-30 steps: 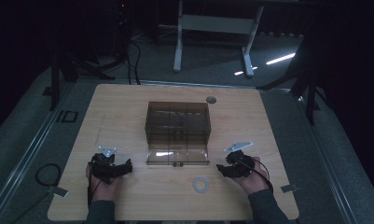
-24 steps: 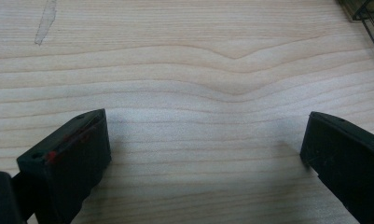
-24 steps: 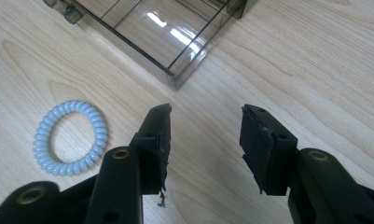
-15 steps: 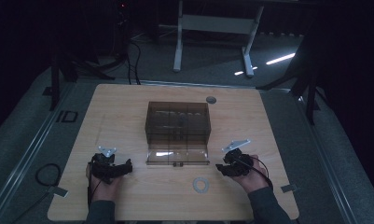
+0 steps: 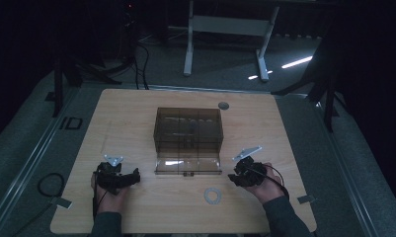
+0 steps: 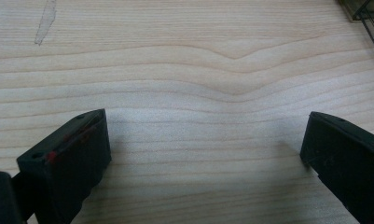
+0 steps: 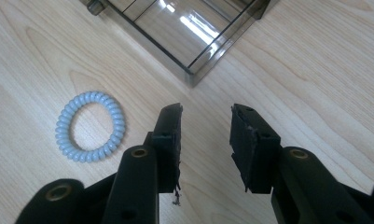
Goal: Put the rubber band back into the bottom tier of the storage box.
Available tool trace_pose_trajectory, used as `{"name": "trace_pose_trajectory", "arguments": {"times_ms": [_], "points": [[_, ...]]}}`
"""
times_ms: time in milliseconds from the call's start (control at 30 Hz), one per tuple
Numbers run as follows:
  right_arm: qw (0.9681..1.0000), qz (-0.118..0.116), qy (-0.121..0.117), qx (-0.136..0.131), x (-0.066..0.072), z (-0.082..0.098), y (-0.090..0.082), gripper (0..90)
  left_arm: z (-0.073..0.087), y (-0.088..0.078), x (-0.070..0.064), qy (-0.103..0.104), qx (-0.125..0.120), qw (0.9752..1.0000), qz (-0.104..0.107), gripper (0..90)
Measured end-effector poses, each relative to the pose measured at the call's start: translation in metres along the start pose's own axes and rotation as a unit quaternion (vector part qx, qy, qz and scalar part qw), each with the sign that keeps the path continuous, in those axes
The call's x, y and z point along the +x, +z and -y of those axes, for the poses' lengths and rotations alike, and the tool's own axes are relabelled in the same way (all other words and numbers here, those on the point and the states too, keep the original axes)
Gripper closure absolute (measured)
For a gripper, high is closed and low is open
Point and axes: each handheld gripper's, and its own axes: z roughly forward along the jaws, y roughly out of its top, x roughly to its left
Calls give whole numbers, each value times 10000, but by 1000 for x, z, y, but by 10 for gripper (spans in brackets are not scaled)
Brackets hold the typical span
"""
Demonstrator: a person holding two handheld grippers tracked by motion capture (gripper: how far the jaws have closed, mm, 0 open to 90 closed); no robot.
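Observation:
A smoky see-through box (image 5: pixel 188 129) stands at the table's middle, its clear flap (image 5: pixel 188 164) folded down flat toward me. A pale blue spiral hair tie (image 5: pixel 212 195) lies on the wood in front of the flap. My right gripper (image 5: pixel 234 178) rests just right of the tie and points left. In the right gripper view its jaws (image 7: pixel 205 112) have just been closing and stand partly apart over bare wood, with the hair tie (image 7: pixel 91 126) to their left and the box flap's corner (image 7: pixel 194 74) ahead. My left gripper (image 5: pixel 132 177) lies at the front left, open wide (image 6: pixel 205 126) over bare wood.
A small grey round cap (image 5: pixel 223 105) sits in the tabletop behind the box. The wooden table (image 5: pixel 136 113) ends close behind both hands. A white desk frame (image 5: pixel 225 29) stands on the floor beyond, and a cable loop (image 5: pixel 47 185) lies at the left.
The right hand has edged slightly left, closer to the hair tie. The left hand, the box and the hair tie have kept still.

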Motion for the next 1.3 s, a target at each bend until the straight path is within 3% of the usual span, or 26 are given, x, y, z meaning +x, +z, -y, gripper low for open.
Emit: {"name": "trace_pose_trajectory", "arguments": {"times_ms": [733, 1300], "points": [[9993, -147, -269, 229, 12, -13, 3, 680, 0, 0, 0, -1, -2, 10000, 0, 14], [9969, -264, -530, 512, 24, -21, 11, 727, 0, 0, 0, 2, 8, 10000, 2, 14]]}}
